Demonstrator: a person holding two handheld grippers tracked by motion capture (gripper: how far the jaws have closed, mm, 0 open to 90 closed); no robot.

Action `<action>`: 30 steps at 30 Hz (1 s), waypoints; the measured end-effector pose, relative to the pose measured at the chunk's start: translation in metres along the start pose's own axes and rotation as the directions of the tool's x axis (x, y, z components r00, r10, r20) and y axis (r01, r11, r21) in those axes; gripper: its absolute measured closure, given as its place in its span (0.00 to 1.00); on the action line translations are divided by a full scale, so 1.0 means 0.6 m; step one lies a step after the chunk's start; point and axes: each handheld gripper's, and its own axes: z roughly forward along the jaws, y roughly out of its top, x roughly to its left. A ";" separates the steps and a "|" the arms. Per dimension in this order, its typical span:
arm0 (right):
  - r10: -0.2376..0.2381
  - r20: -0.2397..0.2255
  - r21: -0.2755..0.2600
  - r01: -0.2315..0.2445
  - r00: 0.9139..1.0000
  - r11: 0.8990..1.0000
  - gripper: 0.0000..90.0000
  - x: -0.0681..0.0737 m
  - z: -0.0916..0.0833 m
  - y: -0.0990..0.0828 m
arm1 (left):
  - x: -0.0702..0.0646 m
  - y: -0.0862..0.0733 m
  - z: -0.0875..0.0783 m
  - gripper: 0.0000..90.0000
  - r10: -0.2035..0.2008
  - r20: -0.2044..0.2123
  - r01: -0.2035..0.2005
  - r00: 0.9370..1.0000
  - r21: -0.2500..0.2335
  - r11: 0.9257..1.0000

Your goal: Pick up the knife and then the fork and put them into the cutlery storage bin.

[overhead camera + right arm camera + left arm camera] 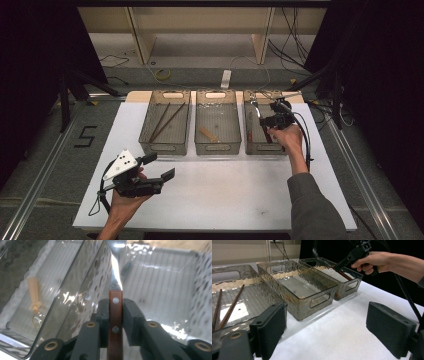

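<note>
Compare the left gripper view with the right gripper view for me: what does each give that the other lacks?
Left gripper view alone: the left gripper with open jaws above the white table, two chopsticks in the left bin, and the person's hand carrying the right gripper.

Right gripper view alone: the pads pressing a wood-handled utensil with two rivets and a metal neck, plus a pale small utensil lying in the middle bin.

Shared: the middle bin and the right bin, and the reddish handle.

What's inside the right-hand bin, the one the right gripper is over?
The right bin holds a wood-handled utensil, between the right gripper pads. The gripper hides its far end.
</note>
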 end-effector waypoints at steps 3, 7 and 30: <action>0.003 -0.024 -0.015 -0.003 1.000 1.000 0.68 -0.001 0.000 -0.001 | 0.001 0.000 0.000 0.17 -0.006 0.000 0.006 1.000 -0.003 1.000; -0.028 -0.047 -0.046 0.026 0.998 0.999 0.61 0.003 -0.017 -0.004 | 0.001 0.000 0.000 0.17 -0.008 0.000 0.008 1.000 -0.002 1.000; -0.250 -0.205 -0.311 0.179 0.946 0.933 0.36 0.119 -0.124 -0.148 | 0.004 -0.002 0.002 0.17 -0.031 0.007 0.031 0.999 -0.001 1.000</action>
